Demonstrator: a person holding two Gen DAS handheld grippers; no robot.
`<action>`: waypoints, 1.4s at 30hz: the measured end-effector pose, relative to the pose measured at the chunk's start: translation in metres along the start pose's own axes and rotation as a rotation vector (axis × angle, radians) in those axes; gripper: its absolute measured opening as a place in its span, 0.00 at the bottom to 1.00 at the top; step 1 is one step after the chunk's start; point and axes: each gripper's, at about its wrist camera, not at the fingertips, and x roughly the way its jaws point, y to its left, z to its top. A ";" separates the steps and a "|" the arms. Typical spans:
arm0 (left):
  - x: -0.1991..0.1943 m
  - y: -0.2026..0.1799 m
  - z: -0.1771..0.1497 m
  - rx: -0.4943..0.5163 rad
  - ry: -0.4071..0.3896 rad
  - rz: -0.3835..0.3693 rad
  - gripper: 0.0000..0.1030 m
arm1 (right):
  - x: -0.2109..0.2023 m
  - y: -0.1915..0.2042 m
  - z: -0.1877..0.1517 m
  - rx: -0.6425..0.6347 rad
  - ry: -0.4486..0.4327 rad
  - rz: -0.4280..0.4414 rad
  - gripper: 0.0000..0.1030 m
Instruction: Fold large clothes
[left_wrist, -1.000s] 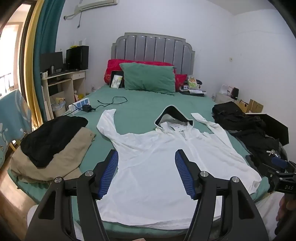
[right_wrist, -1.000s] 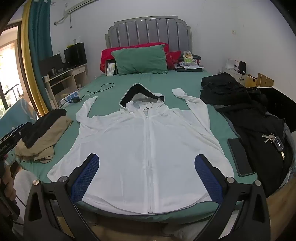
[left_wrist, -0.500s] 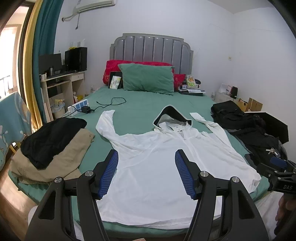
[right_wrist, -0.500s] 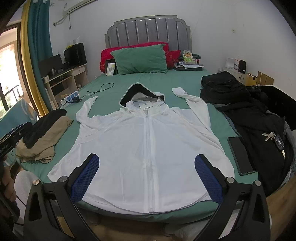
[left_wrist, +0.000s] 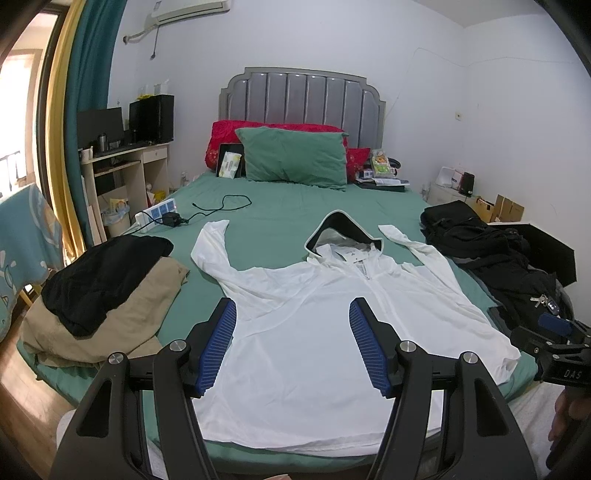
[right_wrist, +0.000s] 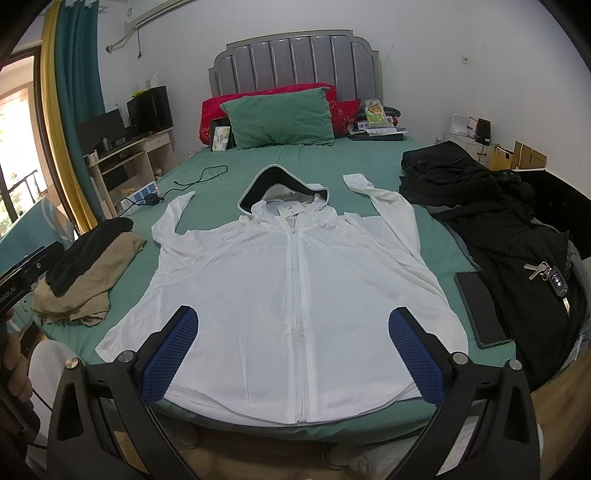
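A white zip-up hooded jacket lies flat, front up, on the green bed, sleeves spread up and out, hood toward the pillows; it also shows in the left wrist view. My left gripper is open and empty, held above the jacket's near left hem. My right gripper is open wide and empty, held above the near hem by the zip. The right gripper's body shows at the left wrist view's right edge.
Folded black and tan clothes lie at the bed's left edge. Black garments with keys and a phone lie at the right. A green pillow, a cable and a power strip sit farther back.
Both grippers have stayed open and almost still. The left wrist view has tilted up slightly. The jacket has not moved.
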 end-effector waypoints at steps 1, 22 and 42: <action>0.000 0.000 0.000 0.000 0.000 0.000 0.65 | 0.000 0.000 0.000 0.000 0.001 0.001 0.99; -0.001 0.000 -0.001 0.000 0.000 -0.001 0.65 | 0.000 0.001 -0.006 0.006 0.006 -0.001 0.99; -0.001 -0.001 0.000 -0.001 -0.002 -0.007 0.65 | 0.000 0.001 -0.004 0.007 0.008 -0.001 0.99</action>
